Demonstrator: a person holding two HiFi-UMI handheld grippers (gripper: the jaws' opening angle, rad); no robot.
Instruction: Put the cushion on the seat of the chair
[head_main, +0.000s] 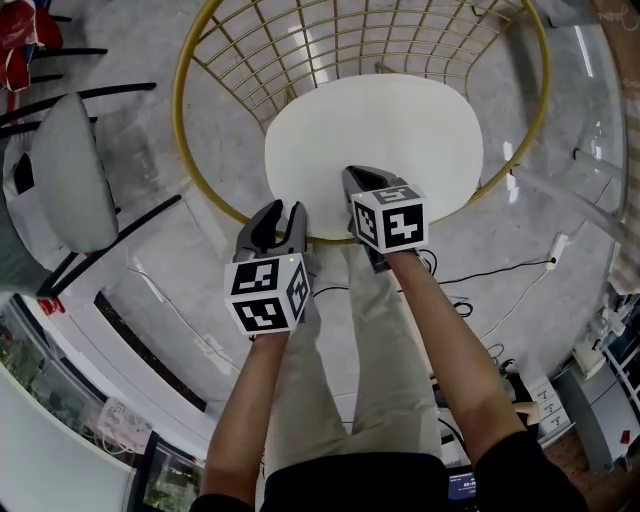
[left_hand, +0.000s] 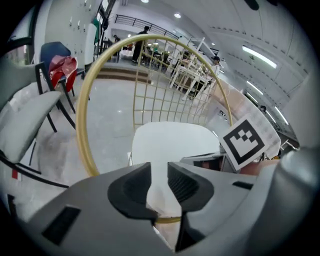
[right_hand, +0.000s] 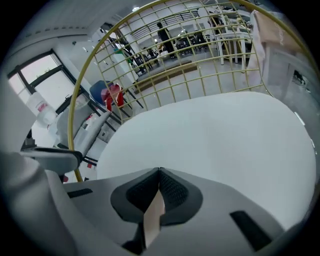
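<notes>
A white oval cushion (head_main: 375, 150) lies flat on the seat of the gold wire chair (head_main: 180, 110). My right gripper (head_main: 352, 172) is over the cushion's front edge, its jaws shut tip to tip with nothing visible between them (right_hand: 159, 172); the cushion (right_hand: 215, 145) fills the view beyond. My left gripper (head_main: 280, 208) hangs just in front of the chair's gold rim, left of the right one. Its jaws stand apart and empty (left_hand: 159, 172), and the cushion (left_hand: 170, 140) and the rim (left_hand: 82, 125) show through the gap.
A grey chair with black legs (head_main: 70, 170) stands to the left on the marble floor. Black cables (head_main: 480, 275) run across the floor on the right. A blue chair with a red item (left_hand: 62, 65) stands further off, with people and white tables beyond.
</notes>
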